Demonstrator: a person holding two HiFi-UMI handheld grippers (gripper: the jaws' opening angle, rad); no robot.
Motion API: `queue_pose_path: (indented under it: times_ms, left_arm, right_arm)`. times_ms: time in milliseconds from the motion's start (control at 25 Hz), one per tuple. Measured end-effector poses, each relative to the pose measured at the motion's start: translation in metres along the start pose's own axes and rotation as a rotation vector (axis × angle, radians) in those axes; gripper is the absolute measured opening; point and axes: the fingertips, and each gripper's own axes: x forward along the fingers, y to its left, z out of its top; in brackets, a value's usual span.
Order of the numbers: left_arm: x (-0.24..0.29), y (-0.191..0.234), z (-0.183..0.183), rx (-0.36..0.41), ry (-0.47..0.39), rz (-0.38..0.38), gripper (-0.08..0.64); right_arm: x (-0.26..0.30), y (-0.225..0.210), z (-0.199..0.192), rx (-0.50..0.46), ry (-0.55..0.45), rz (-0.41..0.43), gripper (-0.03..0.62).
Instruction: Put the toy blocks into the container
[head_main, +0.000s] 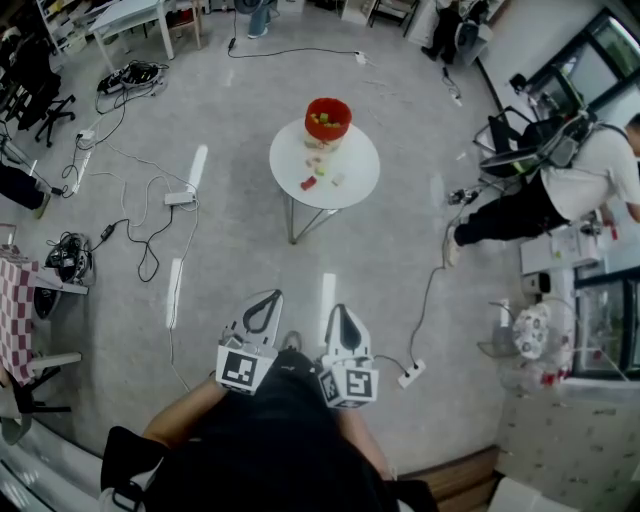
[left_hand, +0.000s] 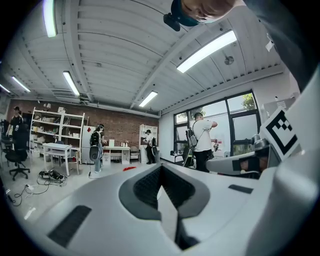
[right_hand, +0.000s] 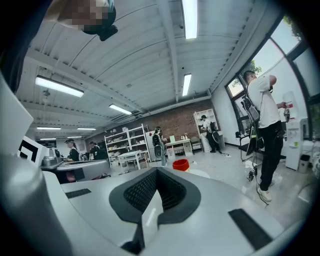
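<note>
A red container (head_main: 327, 118) with some coloured blocks inside stands at the far edge of a small round white table (head_main: 350, 185). Several loose toy blocks (head_main: 318, 170) lie on the tabletop in front of it. Both grippers are held close to the person's body, far short of the table. The left gripper (head_main: 271, 296) is shut with nothing in it, its jaws meeting (left_hand: 161, 186). The right gripper (head_main: 336, 310) is likewise shut and holds nothing (right_hand: 154, 194). Past the right gripper's jaws, the red container (right_hand: 180, 164) and the table (right_hand: 202, 173) show in the distance.
Cables and power strips (head_main: 180, 198) trail over the grey floor on the left, and another power strip (head_main: 411, 375) lies near the right gripper. White tape strips (head_main: 327, 294) mark the floor. A person (head_main: 560, 190) stands at the right beside shelving, and a white desk (head_main: 130, 20) is at the far left.
</note>
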Motion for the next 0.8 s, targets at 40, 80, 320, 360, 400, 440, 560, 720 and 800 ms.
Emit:
queue_pose_path:
  times_ms: [40,80,320,360,400,440,560,720,800]
  left_arm:
    - [0.004,-0.002,-0.001,-0.004,0.005,0.007,-0.005]
    - [0.009,-0.004,-0.002,-0.009,0.010,0.015,-0.005]
    - [0.041,-0.021,-0.008,-0.004,0.014,0.059,-0.005]
    - [0.045,-0.023,-0.009,0.000,0.016,0.071,-0.005]
    - [0.050,-0.023,-0.010,0.001,0.020,0.085,-0.005]
    - [0.055,-0.022,-0.009,-0.003,0.023,0.098,-0.005]
    - [0.065,-0.019,-0.003,-0.012,0.025,0.120,-0.005]
    - [0.080,-0.013,-0.004,-0.009,0.031,0.131,-0.005]
    - [0.092,-0.008,-0.005,-0.006,0.033,0.129,-0.005]
  right_arm:
    - [0.002,-0.004,-0.001,-0.003,0.003,0.009,-0.011]
    - [0.004,-0.009,-0.002,-0.007,0.005,0.020,-0.011]
    - [0.023,-0.042,-0.010,-0.034,0.029,0.081,-0.011]
    - [0.027,-0.047,-0.010,-0.045,0.040,0.088,-0.011]
    - [0.032,-0.052,-0.010,-0.058,0.053,0.092,-0.011]
    - [0.038,-0.057,-0.008,-0.067,0.062,0.099,-0.011]
    - [0.051,-0.065,0.000,-0.069,0.065,0.118,-0.011]
    - [0.069,-0.074,-0.002,-0.058,0.080,0.119,-0.011]
    - [0.082,-0.079,-0.003,-0.056,0.085,0.123,-0.011]
